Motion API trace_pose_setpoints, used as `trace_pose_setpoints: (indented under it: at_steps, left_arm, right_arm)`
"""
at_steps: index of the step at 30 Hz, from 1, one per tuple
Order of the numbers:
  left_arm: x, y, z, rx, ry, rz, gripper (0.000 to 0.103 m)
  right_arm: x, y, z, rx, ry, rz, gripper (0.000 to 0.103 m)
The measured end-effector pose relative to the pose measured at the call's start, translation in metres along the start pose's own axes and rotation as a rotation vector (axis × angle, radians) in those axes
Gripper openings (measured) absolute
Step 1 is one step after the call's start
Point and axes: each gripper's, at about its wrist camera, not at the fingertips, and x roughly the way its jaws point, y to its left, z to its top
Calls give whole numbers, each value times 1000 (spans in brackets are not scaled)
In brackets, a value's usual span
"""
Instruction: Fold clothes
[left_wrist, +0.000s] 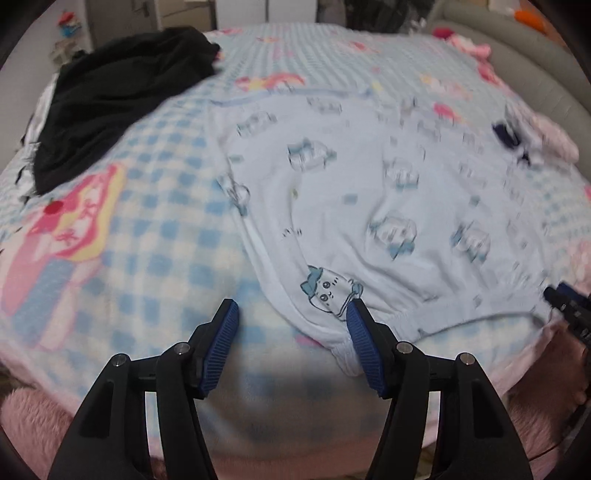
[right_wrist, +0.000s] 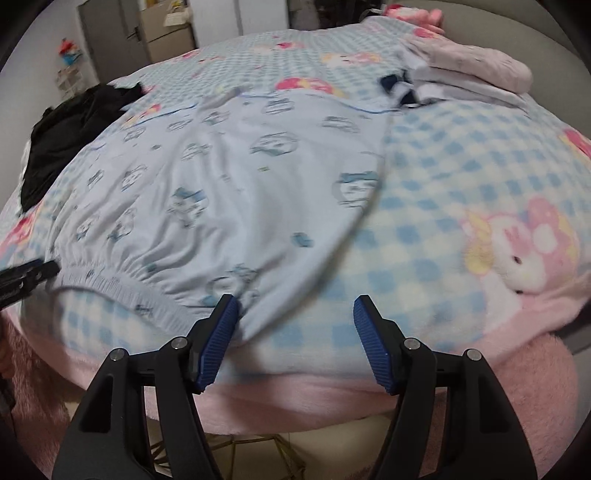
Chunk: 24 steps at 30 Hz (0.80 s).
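Item: pale blue garment (left_wrist: 351, 192) printed with small cartoon animals, lying spread flat on a bed (left_wrist: 155, 236) covered by a blue-and-white checked blanket with pink cartoon figures. Position: middle of the bed, gathered elastic band along the near edge, the rest running toward the far side; the print is blurred in both views. Left tool (left_wrist: 291, 314): jaws wide apart, blue ribbed pads, at the near left corner of the garment; its right-hand pad (left_wrist: 360, 332) lies against the elastic band, its left-hand pad over bare blanket; nothing is gripped. Right tool (right_wrist: 295, 312): jaws likewise wide apart, at the near right corner; its left-hand pad (right_wrist: 221, 328) meets the garment's edge, its right-hand pad stands over bare blanket; nothing is gripped. Each tool shows at the margin of the other's view, at opposite ends of the elastic band. Other items: 1 black garment (left_wrist: 110, 96), crumpled, at the far left of the bed, well apart from the blue one; 1 stack of folded clothes (right_wrist: 476, 70), pink and pale grey with a dark piece beside it, at the far right. A pink fleecy border (right_wrist: 295, 395) trims the near edge of the blanket.
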Motion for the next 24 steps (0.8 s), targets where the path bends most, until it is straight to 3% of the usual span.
trace_pose_setpoints:
  at_steps: [2, 5, 9, 14, 16, 19, 22, 24]
  left_arm:
    - [-13, -5, 6, -15, -36, -51, 63]
    - [-17, -25, 18, 53, -95, -127, 63]
    - [3, -60, 27, 114, -67, -191, 63]
    - [25, -105, 39, 195, -41, -261, 63]
    - [34, -124, 39, 238, -20, -229, 63]
    - [53, -139, 31, 288, 53, -117, 64]
    - [54, -129, 22, 244, 90, -155, 66]
    - [44, -127, 26, 225, 61, -193, 66]
  right_arm:
    - [-6, -8, 5, 18, -26, -11, 67]
    - [-8, -15, 14, 45, -47, 15, 67]
    - [5, -6, 14, 16, -16, 35, 67]
    - [15, -3, 1, -15, 37, -6, 67]
    - [13, -8, 1, -10, 57, -46, 71]
    - [7, -18, -1, 3, 61, -98, 73]
    - [-8, -27, 4, 48, 10, -50, 71]
    - [-20, -24, 15, 37, -60, -24, 71]
